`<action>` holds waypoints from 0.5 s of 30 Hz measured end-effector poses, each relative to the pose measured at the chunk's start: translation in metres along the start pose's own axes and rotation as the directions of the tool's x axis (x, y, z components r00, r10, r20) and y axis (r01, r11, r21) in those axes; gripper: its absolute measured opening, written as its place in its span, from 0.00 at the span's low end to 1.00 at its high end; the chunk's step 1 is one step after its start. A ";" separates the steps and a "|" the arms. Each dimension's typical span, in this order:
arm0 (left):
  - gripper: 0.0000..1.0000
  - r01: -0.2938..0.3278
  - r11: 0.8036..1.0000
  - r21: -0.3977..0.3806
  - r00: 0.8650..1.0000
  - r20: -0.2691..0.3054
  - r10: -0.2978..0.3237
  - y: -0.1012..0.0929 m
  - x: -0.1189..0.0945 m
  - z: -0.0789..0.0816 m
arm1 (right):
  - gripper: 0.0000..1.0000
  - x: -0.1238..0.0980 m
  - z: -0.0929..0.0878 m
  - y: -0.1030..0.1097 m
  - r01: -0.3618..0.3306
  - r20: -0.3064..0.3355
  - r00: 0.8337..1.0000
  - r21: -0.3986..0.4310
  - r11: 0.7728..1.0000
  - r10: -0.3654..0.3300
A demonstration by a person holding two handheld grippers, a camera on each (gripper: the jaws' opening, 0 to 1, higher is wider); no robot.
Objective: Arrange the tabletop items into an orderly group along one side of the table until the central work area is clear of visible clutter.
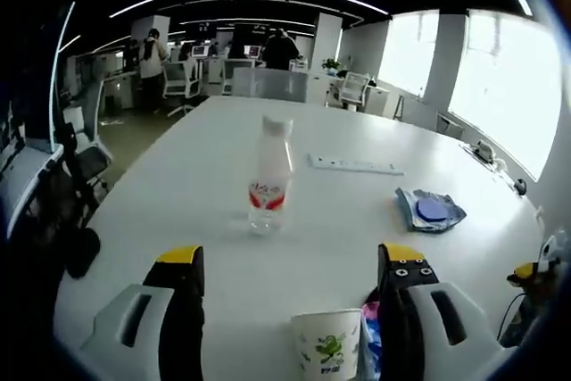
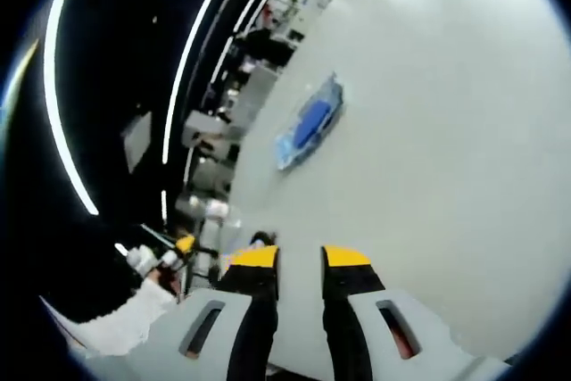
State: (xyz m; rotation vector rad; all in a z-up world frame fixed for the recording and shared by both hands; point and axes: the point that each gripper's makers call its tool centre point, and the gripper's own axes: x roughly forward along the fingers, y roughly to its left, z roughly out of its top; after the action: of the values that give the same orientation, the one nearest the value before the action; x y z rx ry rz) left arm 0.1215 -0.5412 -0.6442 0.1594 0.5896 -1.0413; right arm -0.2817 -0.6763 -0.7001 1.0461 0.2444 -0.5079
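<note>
Paper cup (image 1: 327, 343) with green print between the wide-spread jaws of the left gripper (image 1: 293, 260), contents unseen, clear bottle (image 1: 268, 178) upright beyond on white table (image 1: 214, 158), blue cloth bundle (image 1: 429, 210) right, power strip (image 1: 355, 165) lying crosswise farther back, right gripper (image 2: 301, 260) rolled sideways, jaws narrowly parted, empty.

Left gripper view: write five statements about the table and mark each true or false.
1. The bottle stands upright on the table. True.
2. The bottle is gripped between the left gripper fingers. False: it stands clear beyond them, and the fingers are wide apart.
3. A paper cup sits near the bottom, between the fingers. True.
4. The power strip lies nearer the camera than the bottle. False: it lies farther, to the right.
5. The blue pack sits left of the bottle. False: right.
</note>
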 end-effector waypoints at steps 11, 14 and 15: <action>0.75 0.050 0.999 0.015 0.995 -0.086 -0.048 -0.017 -0.010 -0.034 | 0.17 0.002 0.014 0.003 0.070 -0.044 0.994 -0.428 0.901 -0.098; 0.72 0.068 0.997 0.030 0.992 -0.110 -0.064 -0.020 -0.015 -0.042 | 0.19 0.003 0.013 -0.001 0.093 -0.063 0.988 -0.504 0.859 -0.144; 0.72 0.074 0.997 0.034 0.991 -0.118 -0.069 -0.020 -0.015 -0.043 | 0.20 0.003 0.013 -0.002 0.093 -0.069 0.986 -0.514 0.853 -0.150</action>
State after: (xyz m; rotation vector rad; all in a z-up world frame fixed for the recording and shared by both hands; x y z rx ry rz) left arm 0.0819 -0.5227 -0.6690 0.2352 0.6861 -1.1184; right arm -0.2802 -0.6889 -0.6967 0.5383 0.5149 -0.4663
